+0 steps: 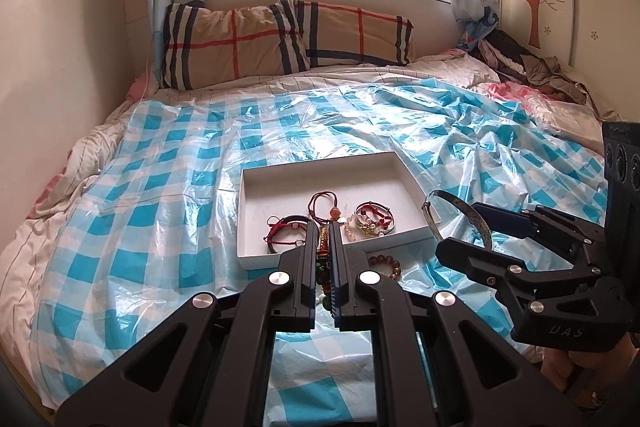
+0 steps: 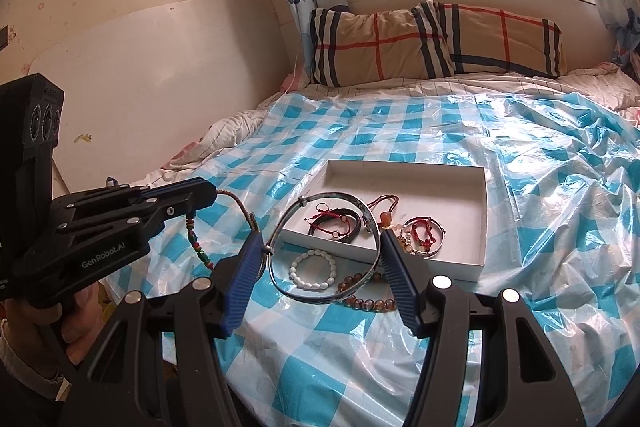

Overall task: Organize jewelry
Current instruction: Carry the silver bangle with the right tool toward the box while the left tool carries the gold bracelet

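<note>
A white shallow box (image 1: 320, 171) (image 2: 476, 223) lies on the bed and holds several red, dark and beaded bracelets (image 1: 374, 219) (image 2: 424, 233). My left gripper (image 1: 325, 227) (image 2: 212, 193) is shut on a beaded cord necklace (image 1: 326, 267) (image 2: 198, 247), which hangs from it above the sheet, left of the box. My right gripper (image 2: 320, 247) (image 1: 460, 227) is shut on a large silver bangle (image 2: 316, 297) (image 1: 460, 205), held above the box's near edge. A white bead bracelet (image 2: 314, 269) and a brown bead bracelet (image 2: 368, 303) (image 1: 386, 265) lie on the sheet in front of the box.
A blue-and-white checked plastic sheet (image 1: 160, 187) (image 2: 540, 187) covers the bed. Two plaid pillows (image 1: 280, 39) (image 2: 432, 43) lie at the head under the window. Clothes (image 1: 532, 67) are piled at the far right corner. A white board (image 2: 160, 87) leans on the left wall.
</note>
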A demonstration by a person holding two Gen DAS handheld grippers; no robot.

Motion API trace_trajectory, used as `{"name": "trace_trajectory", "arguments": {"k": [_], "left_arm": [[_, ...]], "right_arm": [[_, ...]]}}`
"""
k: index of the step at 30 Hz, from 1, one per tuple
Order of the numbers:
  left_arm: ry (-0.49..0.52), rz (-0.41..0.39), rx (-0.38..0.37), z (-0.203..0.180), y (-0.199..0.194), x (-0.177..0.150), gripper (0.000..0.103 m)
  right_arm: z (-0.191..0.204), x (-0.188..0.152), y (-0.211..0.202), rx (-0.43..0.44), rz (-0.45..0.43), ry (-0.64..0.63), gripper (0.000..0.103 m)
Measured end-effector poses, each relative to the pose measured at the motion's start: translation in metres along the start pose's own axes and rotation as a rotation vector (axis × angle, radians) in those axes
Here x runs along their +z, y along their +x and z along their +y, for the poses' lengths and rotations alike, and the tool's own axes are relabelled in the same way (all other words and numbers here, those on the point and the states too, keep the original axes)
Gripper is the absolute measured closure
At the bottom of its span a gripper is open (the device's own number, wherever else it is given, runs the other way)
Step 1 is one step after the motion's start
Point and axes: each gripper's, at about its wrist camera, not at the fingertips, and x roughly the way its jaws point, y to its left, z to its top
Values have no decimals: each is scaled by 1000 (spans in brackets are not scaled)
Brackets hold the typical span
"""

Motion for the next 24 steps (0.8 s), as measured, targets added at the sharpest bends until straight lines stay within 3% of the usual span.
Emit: {"name": "trace_trajectory", "arguments": {"k": [10, 24], "left_arm": [[-35, 17, -33, 5, 18, 3, 97], [-18, 25, -24, 3, 32, 6, 98]], "right_arm": [[-11, 2, 12, -2, 8, 13, 44], [-21, 1, 22, -4, 15, 26, 44]]}}
